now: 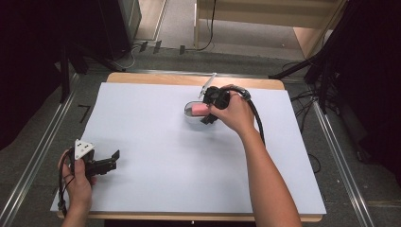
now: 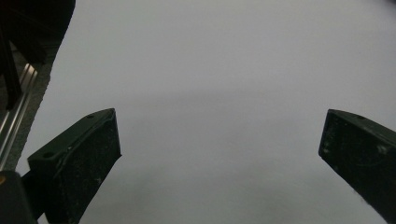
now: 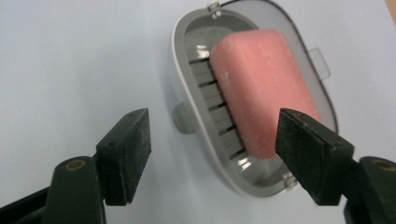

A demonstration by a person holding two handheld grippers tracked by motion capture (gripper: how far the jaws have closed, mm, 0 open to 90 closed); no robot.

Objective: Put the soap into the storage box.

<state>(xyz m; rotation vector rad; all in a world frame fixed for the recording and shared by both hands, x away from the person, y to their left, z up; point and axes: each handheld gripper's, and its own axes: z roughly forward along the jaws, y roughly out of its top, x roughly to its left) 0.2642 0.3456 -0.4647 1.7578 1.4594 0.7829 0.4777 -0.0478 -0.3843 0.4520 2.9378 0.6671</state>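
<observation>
One pink soap bar (image 3: 266, 88) lies in the grey soap dish (image 3: 184, 70) at the table's (image 1: 156, 156) far centre. My right hand-held gripper (image 3: 215, 154) hovers released above it; my left hand-held gripper (image 2: 219, 154) rests released near the left edge.

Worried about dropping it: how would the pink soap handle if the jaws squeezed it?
The soap looks a smooth, rounded solid bar, so it is probably stiff but slippery. It lies loose on the slats of the dish, so a push would likely slide it.

Right claw (image 3: 212, 156) jaw hides soap (image 3: 266, 91) end
</observation>
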